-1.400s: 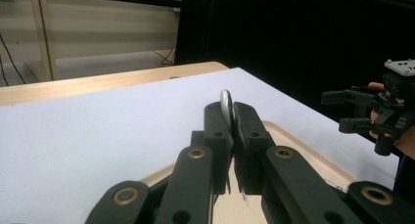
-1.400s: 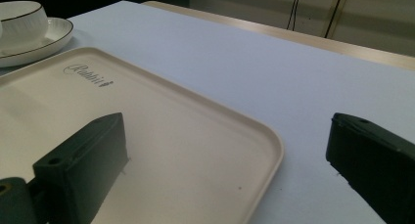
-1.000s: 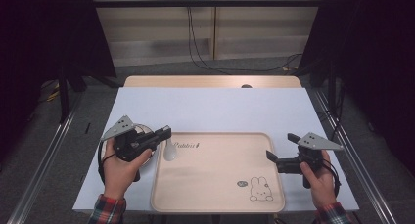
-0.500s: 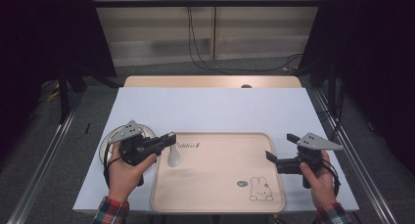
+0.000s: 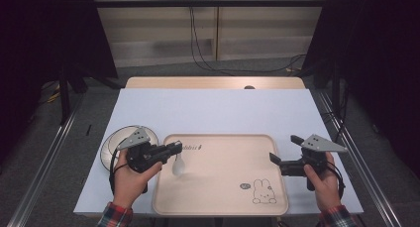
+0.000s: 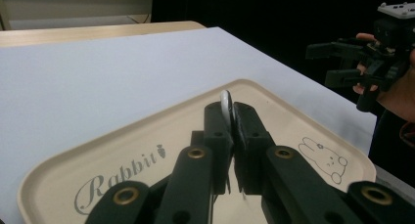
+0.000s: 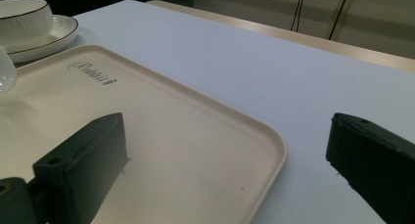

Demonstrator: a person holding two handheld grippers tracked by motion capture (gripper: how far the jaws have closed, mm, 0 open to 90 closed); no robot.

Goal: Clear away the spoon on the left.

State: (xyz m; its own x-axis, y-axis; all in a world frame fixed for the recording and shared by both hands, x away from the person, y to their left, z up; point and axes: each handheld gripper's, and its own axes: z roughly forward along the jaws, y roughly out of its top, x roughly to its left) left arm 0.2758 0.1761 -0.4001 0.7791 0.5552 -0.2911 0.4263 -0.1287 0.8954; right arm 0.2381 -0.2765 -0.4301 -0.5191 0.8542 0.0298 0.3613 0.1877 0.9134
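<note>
A person's two hands reach in from the near edge of a counter [image 5: 213,110] covered in pale lavender-white, each holding a black two-jaw gripper. The left gripper [image 5: 174,148] is clamped tight on a white spoon [image 5: 178,165]; in the left gripper view the spoon's thin handle [image 6: 226,105] stands edge-on between the closed jaws and pokes out just past their tips, while from above the bowl of the spoon hangs below the gripper, close over the left part of a beige tray [image 5: 223,207]. The tray lies directly under and ahead of this gripper, with the word "Rabbit" [image 6: 125,174] printed near the jaws and a small rabbit drawing [image 6: 325,156] farther off to the right. Just behind and to the left of the left gripper, a white saucer [image 5: 111,148] sits on the counter beside the tray; the right gripper view shows a white cup [image 7: 22,16] with a dark rim line resting on that saucer. The right gripper [image 5: 283,150] hangs at the tray's right edge with its jaws spread wide and nothing between them; the tray's rounded corner [image 7: 274,141] lies between the two jaw tips, and bare counter stretches beyond. Past the far edge of the counter are a grey floor, cables and dark curtains.
</note>
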